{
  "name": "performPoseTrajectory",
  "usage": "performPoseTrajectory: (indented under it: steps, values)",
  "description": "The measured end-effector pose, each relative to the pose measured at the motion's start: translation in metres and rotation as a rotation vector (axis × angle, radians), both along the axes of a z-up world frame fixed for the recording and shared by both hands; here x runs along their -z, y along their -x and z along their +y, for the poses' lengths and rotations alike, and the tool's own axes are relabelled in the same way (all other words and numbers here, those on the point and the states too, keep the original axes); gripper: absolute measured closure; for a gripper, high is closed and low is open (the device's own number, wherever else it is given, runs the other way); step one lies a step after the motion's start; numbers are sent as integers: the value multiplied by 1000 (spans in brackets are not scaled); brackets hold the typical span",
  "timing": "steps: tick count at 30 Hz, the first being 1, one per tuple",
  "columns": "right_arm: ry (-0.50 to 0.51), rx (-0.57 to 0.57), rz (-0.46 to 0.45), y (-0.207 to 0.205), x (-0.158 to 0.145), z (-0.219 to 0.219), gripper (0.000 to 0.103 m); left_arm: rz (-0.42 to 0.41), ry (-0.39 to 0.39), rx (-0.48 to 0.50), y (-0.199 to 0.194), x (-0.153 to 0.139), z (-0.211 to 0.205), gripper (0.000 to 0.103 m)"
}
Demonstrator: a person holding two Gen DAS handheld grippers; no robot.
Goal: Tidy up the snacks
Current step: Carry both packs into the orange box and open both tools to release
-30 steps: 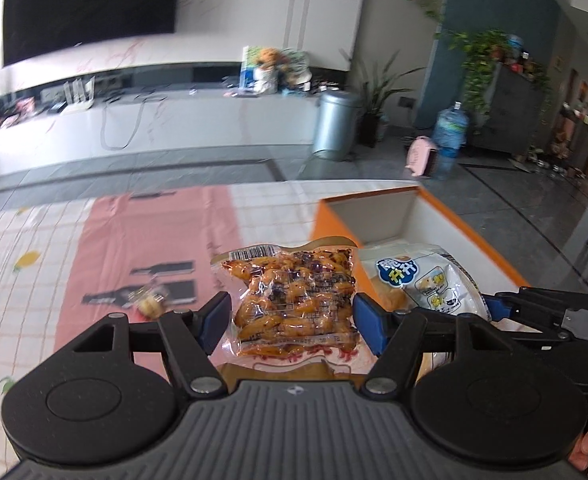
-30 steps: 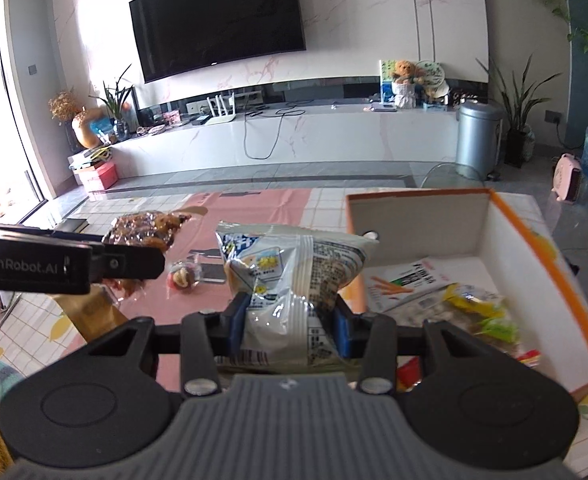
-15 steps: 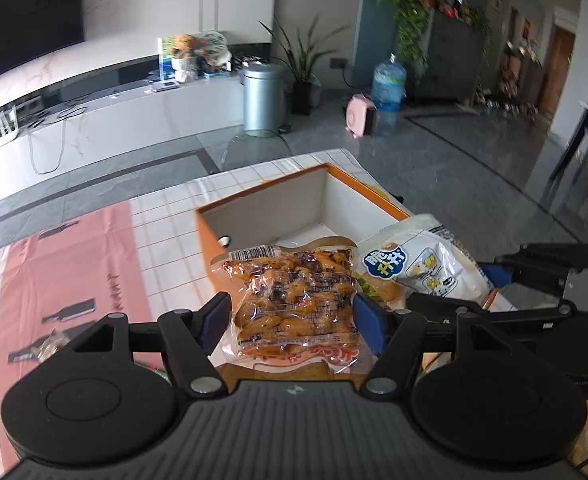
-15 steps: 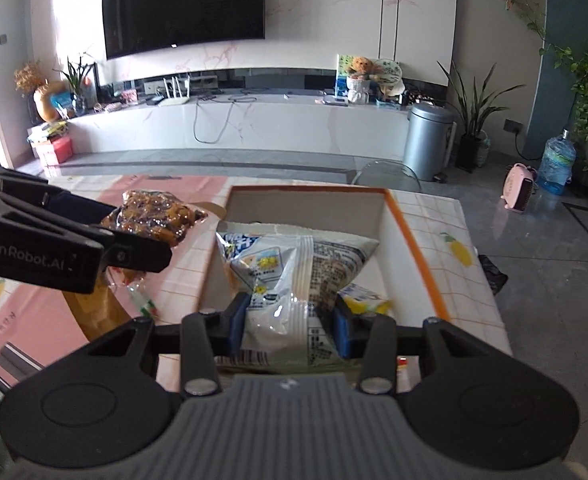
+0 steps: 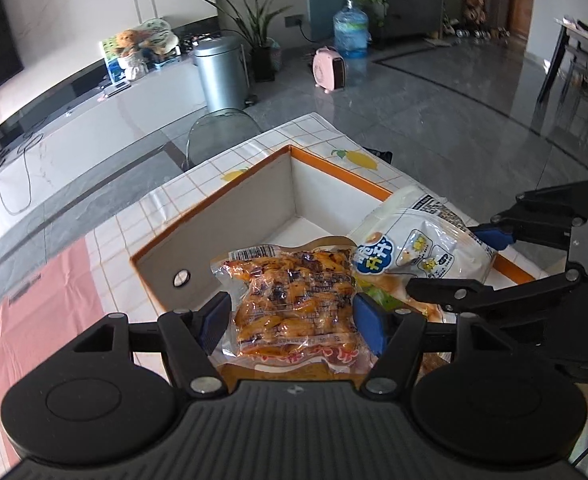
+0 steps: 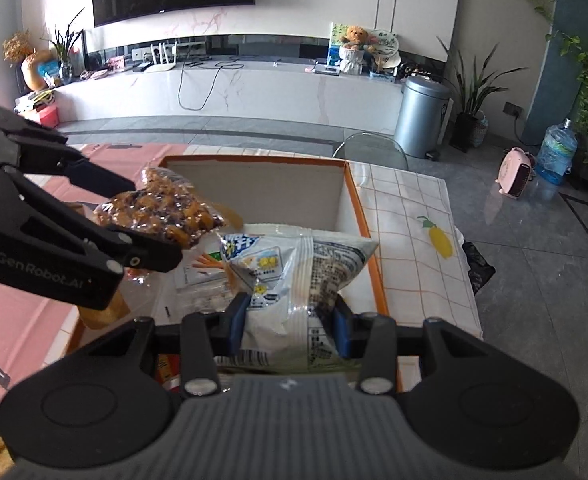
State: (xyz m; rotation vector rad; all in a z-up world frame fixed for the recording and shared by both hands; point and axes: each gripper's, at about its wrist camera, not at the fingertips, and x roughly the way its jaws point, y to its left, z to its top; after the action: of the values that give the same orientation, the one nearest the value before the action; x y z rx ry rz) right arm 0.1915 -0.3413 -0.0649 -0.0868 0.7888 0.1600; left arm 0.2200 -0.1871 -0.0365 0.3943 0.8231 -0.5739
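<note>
My left gripper is shut on a clear packet of orange-brown snacks, held above the near end of an orange-rimmed white box. In the right wrist view that same packet hangs over the box's left side. My right gripper is shut on a white puffed snack bag with blue lettering, also held over the box. The bag shows to the right of the packet in the left wrist view. Other snack packs lie on the box floor below.
The box rests on a table with a white grid cloth with lemon prints and a pink strip. A clear chair stands at the table's far edge. Beyond are a steel bin, a pink heater and a water bottle.
Both grippers have carried their packs sideways from over the pink strip to above the box and a little lower. The left gripper has rolled. Both grips are unchanged.
</note>
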Motion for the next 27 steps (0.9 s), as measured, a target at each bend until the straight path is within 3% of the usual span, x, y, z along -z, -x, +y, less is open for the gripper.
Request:
performPoseTrajectory:
  steps: [15, 27]
  values:
    - [83, -143, 115, -86, 32, 10, 63, -14, -173, 145, -68, 33, -23, 26]
    - [224, -251, 236, -116, 51, 34, 63, 32, -274, 222, -90, 64, -25, 25]
